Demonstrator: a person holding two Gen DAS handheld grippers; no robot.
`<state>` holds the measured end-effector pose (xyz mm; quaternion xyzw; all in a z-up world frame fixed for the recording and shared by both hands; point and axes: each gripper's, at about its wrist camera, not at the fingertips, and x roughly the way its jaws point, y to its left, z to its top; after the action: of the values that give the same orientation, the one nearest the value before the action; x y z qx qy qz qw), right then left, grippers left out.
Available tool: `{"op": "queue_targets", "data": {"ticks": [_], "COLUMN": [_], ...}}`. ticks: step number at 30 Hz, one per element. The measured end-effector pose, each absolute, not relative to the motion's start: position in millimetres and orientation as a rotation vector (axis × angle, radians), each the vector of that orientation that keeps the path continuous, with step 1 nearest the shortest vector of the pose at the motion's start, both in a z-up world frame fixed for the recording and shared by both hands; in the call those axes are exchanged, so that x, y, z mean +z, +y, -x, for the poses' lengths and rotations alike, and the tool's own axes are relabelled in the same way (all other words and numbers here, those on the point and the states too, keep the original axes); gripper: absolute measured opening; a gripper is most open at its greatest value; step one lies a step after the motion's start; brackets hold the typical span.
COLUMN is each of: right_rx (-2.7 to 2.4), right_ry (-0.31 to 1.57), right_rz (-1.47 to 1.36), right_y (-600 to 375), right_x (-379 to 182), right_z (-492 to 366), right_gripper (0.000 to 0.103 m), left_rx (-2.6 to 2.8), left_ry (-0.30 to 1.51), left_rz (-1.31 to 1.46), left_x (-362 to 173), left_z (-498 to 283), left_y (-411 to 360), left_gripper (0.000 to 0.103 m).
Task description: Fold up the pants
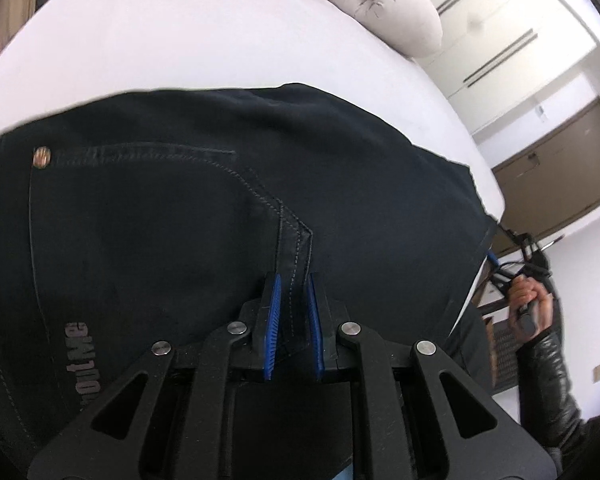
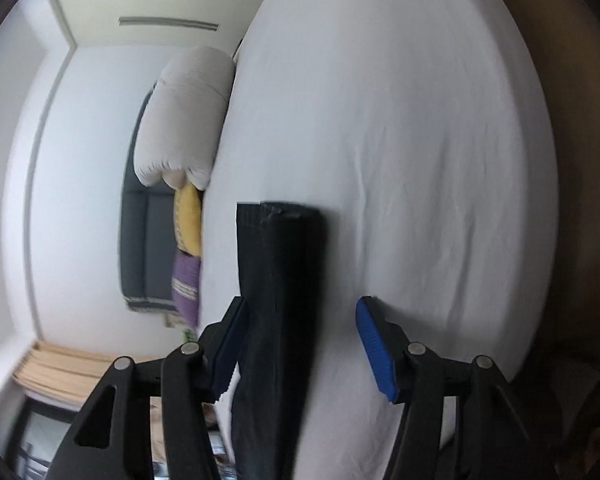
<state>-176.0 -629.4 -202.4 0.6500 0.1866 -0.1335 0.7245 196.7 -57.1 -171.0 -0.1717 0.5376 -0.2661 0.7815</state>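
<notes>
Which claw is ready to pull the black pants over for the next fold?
Probably the left claw: it is already shut on the black pants at the stitched seam. The right claw is open, with a pant leg between its pads, gripping nothing.

We see a bed under a smooth white sheet, lightly creased. Dark pants lie directly on it. Beyond the pants, at the bed's far edge, rests a pale rolled duvet, with a yellow cushion beside it.
</notes>
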Motion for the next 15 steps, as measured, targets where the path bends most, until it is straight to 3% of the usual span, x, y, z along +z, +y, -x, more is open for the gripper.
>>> {"op": "queue_targets", "data": {"ticks": [3, 8, 10, 12, 15], "right_rx": [-0.257, -0.195, -0.192, -0.196, -0.189], "right_ry": [0.389, 0.371, 0.37, 0.376, 0.38], "right_rz": [-1.444, -1.5, -1.506, -1.528, -1.517], "right_y": [-622, -634, -637, -641, -642], "right_x": [-203, -201, -205, -212, -215], "right_z": [169, 144, 128, 121, 117], "right_gripper": [0.059, 0.043, 0.023, 0.01, 0.007], "left_rx": [-0.577, -0.571, -0.572, -0.573, -0.574], "left_ry": [1.17, 1.165, 1.167, 1.167, 1.167], "left_rz": [0.393, 0.383, 0.386, 0.383, 0.385], "left_x": [-176, -186, -186, -186, -185], "left_z": [-194, -195, -196, -197, -196], "left_y": [-48, -59, -62, -60, -58], "left_gripper": [0.013, 0.013, 0.013, 0.013, 0.013]}}
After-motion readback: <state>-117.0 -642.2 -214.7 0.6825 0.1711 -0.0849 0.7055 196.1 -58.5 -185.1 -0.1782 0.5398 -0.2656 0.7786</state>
